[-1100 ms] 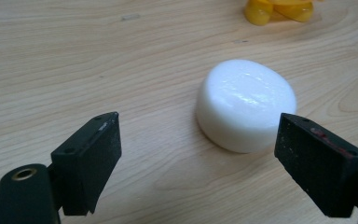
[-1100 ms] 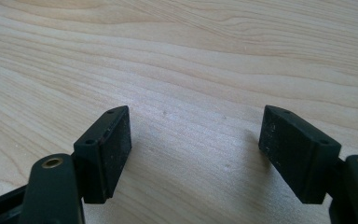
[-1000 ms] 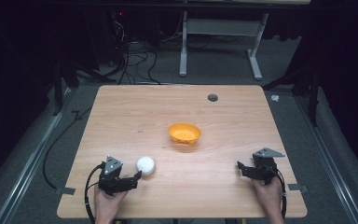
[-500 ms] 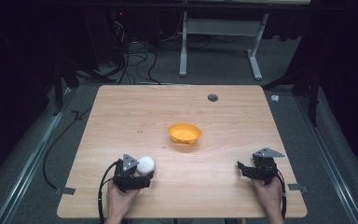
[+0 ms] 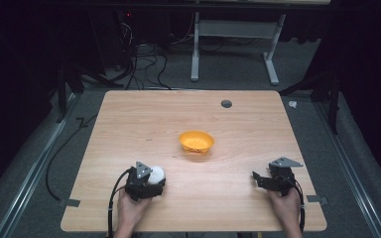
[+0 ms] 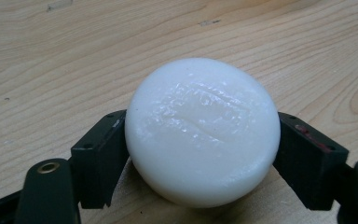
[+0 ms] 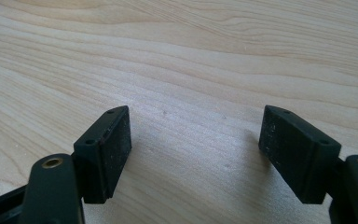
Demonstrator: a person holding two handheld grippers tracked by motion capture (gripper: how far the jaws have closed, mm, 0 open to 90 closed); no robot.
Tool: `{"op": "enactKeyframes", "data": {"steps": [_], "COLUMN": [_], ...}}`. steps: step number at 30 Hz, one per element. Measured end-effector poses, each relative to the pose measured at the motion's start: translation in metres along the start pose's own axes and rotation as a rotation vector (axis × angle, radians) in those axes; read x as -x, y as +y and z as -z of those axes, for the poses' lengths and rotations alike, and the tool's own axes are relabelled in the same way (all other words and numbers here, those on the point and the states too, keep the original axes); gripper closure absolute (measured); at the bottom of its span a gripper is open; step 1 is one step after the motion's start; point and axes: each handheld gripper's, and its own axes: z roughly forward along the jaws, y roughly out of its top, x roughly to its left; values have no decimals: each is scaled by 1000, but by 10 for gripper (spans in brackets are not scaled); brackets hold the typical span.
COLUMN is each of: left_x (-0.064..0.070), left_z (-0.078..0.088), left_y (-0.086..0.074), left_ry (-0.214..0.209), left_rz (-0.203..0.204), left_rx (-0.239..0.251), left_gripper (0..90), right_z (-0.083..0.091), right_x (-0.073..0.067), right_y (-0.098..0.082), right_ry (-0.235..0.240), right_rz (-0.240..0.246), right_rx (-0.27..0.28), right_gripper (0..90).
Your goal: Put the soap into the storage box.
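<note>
Since a second ago my left gripper (image 5: 152, 179) has slid rightward along the near edge, and the white ball (image 5: 156, 174) now sits between its jaws, both pads touching its sides, the ball resting on the table (image 5: 129, 124). From the orange bowl (image 5: 196, 141) at the centre, the ball lies at 7 o'clock. My right gripper (image 5: 261, 180), at 5 o'clock, gapes wide over bare wood, holding nothing.

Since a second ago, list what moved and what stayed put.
The left gripper slid right along the near edge of the table to the white ball, and its jaws now sit against both sides of it. The right gripper, orange bowl and ball kept their places.
</note>
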Motion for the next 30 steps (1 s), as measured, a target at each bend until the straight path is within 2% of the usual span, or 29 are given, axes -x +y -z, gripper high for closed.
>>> {"op": "enactKeyframes", "data": {"steps": [6,18,30], "left_x": [1,4,10], "left_z": [0,2,11], "left_y": [0,3,20], "left_ry": [7,-6,-55], "left_rz": [1,-21,-21], "left_rx": [-6,-26,-4], "left_gripper": [238,240,241], "right_z": [0,0,0], "right_x": [0,0,1], "right_y": [0,0,0], "right_ry": [1,1,4], "right_rz": [-1,2,-8], "right_rx": [0,1,2], "right_gripper": [261,261,261]}}
